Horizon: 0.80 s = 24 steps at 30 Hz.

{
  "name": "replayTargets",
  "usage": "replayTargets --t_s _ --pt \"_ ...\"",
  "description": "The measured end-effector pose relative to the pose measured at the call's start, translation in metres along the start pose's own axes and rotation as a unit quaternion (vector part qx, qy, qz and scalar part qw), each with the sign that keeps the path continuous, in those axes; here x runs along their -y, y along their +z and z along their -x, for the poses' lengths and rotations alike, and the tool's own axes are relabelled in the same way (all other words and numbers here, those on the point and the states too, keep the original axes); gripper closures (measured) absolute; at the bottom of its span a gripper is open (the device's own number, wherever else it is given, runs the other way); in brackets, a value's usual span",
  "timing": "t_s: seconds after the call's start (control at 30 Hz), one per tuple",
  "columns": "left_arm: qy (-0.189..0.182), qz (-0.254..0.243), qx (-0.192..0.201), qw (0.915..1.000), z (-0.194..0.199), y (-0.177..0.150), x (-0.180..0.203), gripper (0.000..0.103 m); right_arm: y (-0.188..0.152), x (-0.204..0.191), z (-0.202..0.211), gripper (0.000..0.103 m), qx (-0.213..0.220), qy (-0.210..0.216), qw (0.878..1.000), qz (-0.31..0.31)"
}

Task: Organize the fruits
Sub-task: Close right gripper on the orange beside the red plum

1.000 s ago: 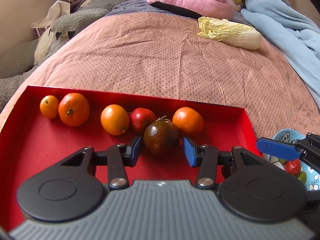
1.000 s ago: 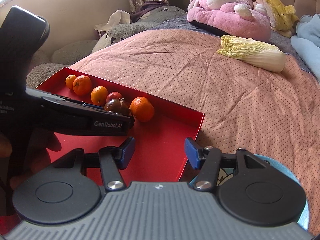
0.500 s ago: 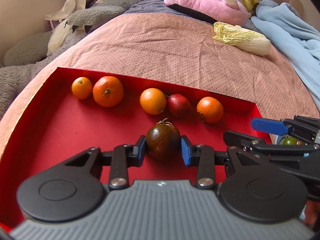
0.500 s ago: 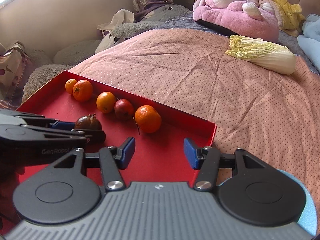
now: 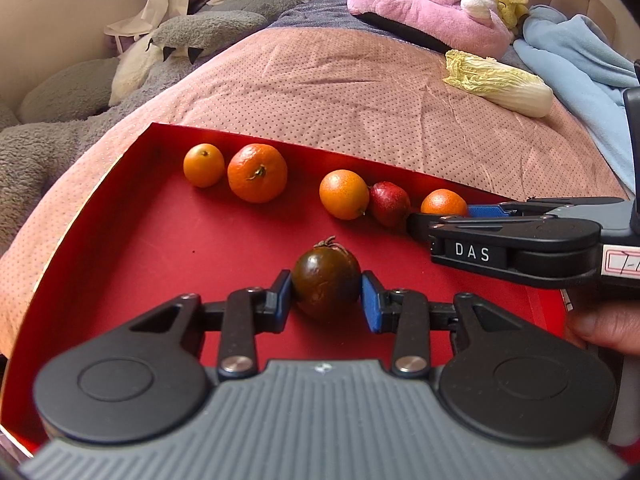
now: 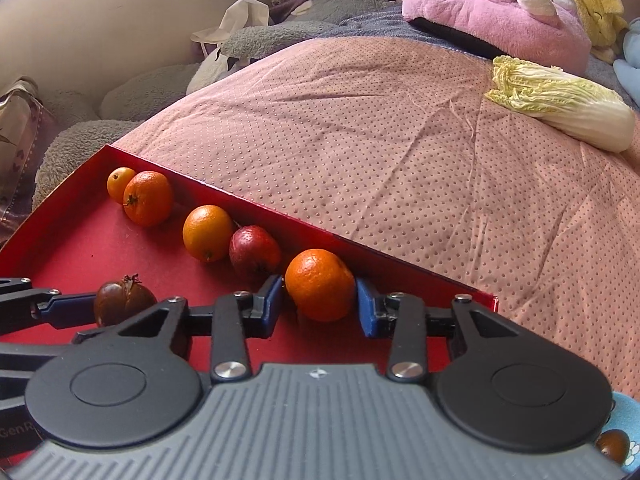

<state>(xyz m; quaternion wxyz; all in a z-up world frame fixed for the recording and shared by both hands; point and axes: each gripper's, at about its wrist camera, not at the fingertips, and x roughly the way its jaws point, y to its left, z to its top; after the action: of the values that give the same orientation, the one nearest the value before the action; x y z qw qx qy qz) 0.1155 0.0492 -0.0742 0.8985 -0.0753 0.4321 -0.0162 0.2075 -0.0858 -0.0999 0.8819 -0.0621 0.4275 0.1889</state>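
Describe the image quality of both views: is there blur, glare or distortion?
Left wrist view: sharp, soft daylight, the red tray edges bow from fisheye distortion, dark vignette corners. Right wrist view: equally sharp, overexposed glare at top left, the bedspread curves strongly.

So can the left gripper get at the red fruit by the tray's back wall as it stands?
Probably not yet: the left gripper is shut on the dark tomato, and the right gripper, closing around an orange, lies beside the red fruit.
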Motion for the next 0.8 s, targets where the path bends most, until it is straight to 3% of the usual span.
replayTargets --t_s 0.33,0.8 --pt "0.006 -0.002 0.003 1.0000 0.003 -0.003 0.001 0.063 -0.017 0.000 0.022 0.060 0.003 0.005 1.000 -0.002" --pt "0.024 0.005 0.003 0.9997 0.020 -0.018 0.000 0.063 -0.053 -0.016 0.095 0.060 0.037 0.022 0.999 0.005"
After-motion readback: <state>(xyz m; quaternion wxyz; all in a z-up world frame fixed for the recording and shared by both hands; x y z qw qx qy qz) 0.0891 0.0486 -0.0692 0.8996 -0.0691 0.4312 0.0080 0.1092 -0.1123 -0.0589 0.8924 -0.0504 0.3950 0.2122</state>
